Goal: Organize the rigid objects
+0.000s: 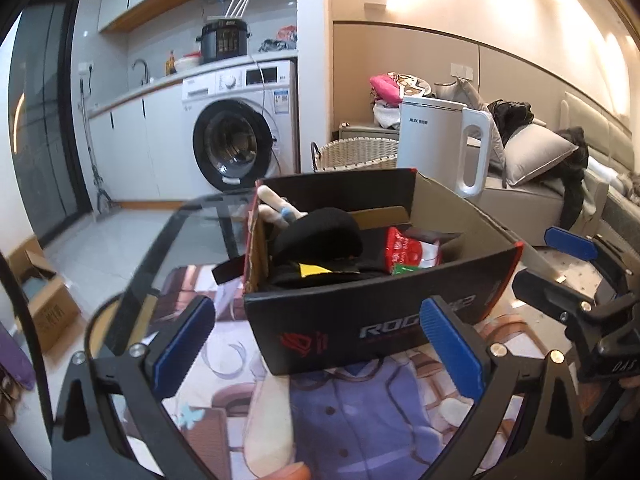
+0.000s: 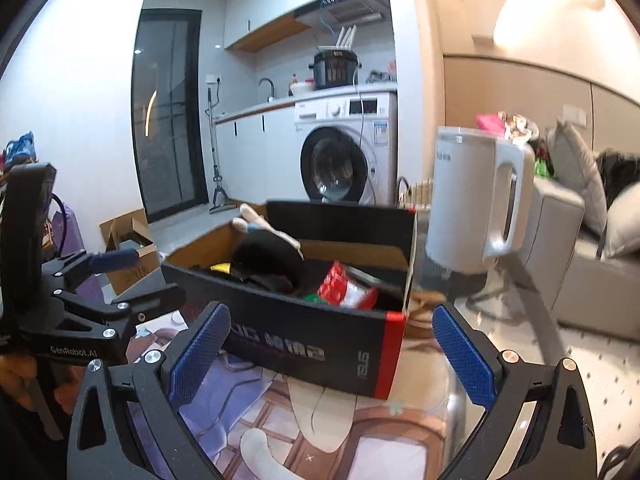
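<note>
Black cardboard box [image 1: 360, 320] with a red edge sits open, holding a black cap [image 1: 320, 232] and red packet [image 1: 408, 252]. Left gripper [image 1: 320, 344] and right gripper [image 2: 332, 352] both spread wide, empty.

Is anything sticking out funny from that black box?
Yes. A pale stick-like thing pokes up over the back corner of the black box, resting on a rounded black item. The box's inner cardboard flap looks ragged. Nothing has spilled onto the table.
</note>
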The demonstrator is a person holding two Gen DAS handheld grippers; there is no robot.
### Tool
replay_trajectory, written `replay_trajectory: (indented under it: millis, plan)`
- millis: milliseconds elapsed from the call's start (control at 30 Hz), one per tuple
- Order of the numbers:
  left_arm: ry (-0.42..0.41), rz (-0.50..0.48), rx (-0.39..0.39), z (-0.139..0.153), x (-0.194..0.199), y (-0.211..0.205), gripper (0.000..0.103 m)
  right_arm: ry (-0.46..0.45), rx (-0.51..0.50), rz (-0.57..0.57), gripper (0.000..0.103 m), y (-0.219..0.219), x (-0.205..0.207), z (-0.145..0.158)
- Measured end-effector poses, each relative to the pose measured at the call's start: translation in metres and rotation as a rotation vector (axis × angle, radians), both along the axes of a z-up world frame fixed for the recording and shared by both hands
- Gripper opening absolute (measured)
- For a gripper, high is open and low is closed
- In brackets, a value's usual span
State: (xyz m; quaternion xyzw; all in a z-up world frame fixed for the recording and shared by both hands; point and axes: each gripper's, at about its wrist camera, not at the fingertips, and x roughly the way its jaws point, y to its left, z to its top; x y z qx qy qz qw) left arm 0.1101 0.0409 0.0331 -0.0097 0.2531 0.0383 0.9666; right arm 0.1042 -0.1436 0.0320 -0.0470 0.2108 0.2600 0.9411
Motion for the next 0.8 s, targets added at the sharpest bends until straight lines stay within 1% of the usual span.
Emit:
replay_trajectory:
  millis: [100,233,433,600,633,667,700,733,767,800]
  plan:
    - [-0.006,-0.010,-0.047,-0.001,0.001,0.004,0.103,-0.024,0.005,-0.013,0.103,-0.003,0.000,-0.002]
    - [-0.003,-0.009,-0.035,-0.005,0.000,0.003,0.103,-0.041,0.014,-0.020,0.103,-0.008,-0.001,-0.004]
    - [0.004,-0.002,-0.023,-0.010,0.001,0.003,0.103,-0.043,-0.026,-0.016,0.103,-0.002,-0.001,-0.009]
    - [-0.002,0.007,-0.041,-0.011,0.000,0.007,0.103,-0.048,-0.034,-0.004,0.103,0.002,-0.004,-0.011]
    - [0.001,0.011,-0.065,-0.013,0.000,0.009,0.103,-0.047,-0.035,-0.002,0.103,0.003,-0.005,-0.010]
    - [0.010,-0.004,-0.078,-0.015,0.001,0.008,0.103,-0.048,-0.037,-0.002,0.103,0.004,-0.006,-0.011]
    - [0.020,-0.017,-0.072,-0.016,0.002,0.007,0.103,-0.049,-0.037,-0.002,0.103,0.004,-0.006,-0.011]
    - [0.021,-0.012,-0.044,-0.017,0.002,0.004,0.103,-0.050,-0.039,-0.001,0.103,0.004,-0.006,-0.011]
    - [0.010,-0.002,-0.025,-0.016,0.001,0.003,0.103,-0.051,-0.038,-0.003,0.103,0.004,-0.006,-0.011]
    - [0.003,-0.004,-0.023,-0.015,0.000,0.002,0.103,-0.051,-0.037,-0.004,0.103,0.004,-0.006,-0.010]
